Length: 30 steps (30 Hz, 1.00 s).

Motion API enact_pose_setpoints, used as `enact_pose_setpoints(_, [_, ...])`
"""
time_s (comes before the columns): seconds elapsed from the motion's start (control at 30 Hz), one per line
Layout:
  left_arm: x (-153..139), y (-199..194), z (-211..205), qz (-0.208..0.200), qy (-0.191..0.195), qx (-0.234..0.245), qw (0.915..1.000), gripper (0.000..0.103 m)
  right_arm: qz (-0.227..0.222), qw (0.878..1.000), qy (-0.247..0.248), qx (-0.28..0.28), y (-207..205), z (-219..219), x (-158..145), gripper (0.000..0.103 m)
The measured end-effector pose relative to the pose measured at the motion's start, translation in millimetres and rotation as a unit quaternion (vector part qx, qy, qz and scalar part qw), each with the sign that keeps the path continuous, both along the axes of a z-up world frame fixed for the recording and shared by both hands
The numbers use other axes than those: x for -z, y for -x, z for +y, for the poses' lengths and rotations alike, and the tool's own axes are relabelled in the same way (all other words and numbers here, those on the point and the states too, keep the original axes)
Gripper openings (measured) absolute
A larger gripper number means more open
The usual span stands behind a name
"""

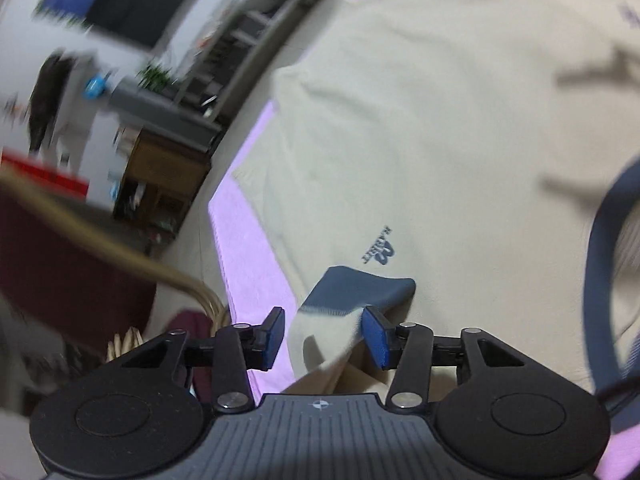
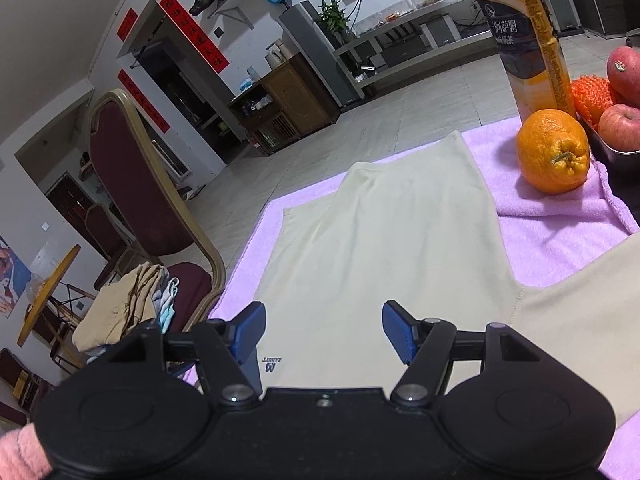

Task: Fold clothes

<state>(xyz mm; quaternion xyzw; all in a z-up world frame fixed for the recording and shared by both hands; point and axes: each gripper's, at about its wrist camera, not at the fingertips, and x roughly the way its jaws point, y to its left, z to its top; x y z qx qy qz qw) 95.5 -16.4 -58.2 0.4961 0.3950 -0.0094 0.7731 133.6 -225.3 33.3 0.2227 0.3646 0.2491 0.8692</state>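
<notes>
While the left gripper (image 1: 323, 338) tilts down, its fingers (image 1: 376, 338) straddle the sleeve cuff (image 1: 352, 292).

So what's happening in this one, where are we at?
A person is folding a cream shirt spread on a purple towel, one tool in each hand. The left tool is open at the sleeve's grey cuff, the cuff's edge against one pad. The right tool hovers open over the shirt. An orange and bottle stand nearby.
</notes>
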Motion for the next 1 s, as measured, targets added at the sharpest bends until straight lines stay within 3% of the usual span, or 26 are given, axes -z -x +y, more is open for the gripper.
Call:
enact_pose_setpoints(0.07, [-2,-5,2,0.013,0.008,-0.009,0.9998,0.009,0.003,1.000,0.000,0.001,-1,-1,1,0.063])
enact_pose_setpoints(0.13, [-26,-3,11,-0.008,0.058,-0.037,0.9976,0.007,0.001,1.000,-0.001,0.002,0,-2,0,0.063])
enact_pose_setpoints(0.2, [-56,-2,31,-0.054,0.118,-0.078,0.9885,0.006,-0.007,1.000,-0.005,0.005,2,-2,-3,0.063])
enact_pose_setpoints(0.27, [-97,5,70,-0.120,0.192,-0.126,0.9659,0.006,-0.016,1.000,-0.015,0.010,6,-2,-6,0.063])
enact_pose_setpoints(0.37, [-155,21,135,-0.219,0.282,-0.183,0.9161,0.004,-0.025,0.997,-0.062,0.029,13,-4,-14,0.063])
enact_pose_setpoints(0.47, [-199,45,191,-0.309,0.300,-0.209,0.8779,0.004,-0.031,0.991,-0.126,0.039,21,1,-25,0.063])
enact_pose_setpoints(0.53, [-216,58,220,-0.351,0.303,-0.219,0.8584,0.004,-0.037,0.987,-0.150,0.035,25,15,-36,0.063])
enact_pose_setpoints(0.63, [-226,71,259,-0.382,0.324,-0.229,0.8348,0.004,-0.041,0.984,-0.172,0.019,26,45,-55,0.063])
enact_pose_setpoints(0.8, [-215,74,304,-0.389,0.360,-0.233,0.8154,0.004,-0.043,0.986,-0.158,-0.021,25,108,-77,0.063])
enact_pose_setpoints(1.0, [-206,59,350,-0.373,0.434,-0.254,0.7799,0.004,-0.036,0.989,-0.129,-0.059,22,165,-79,0.063])
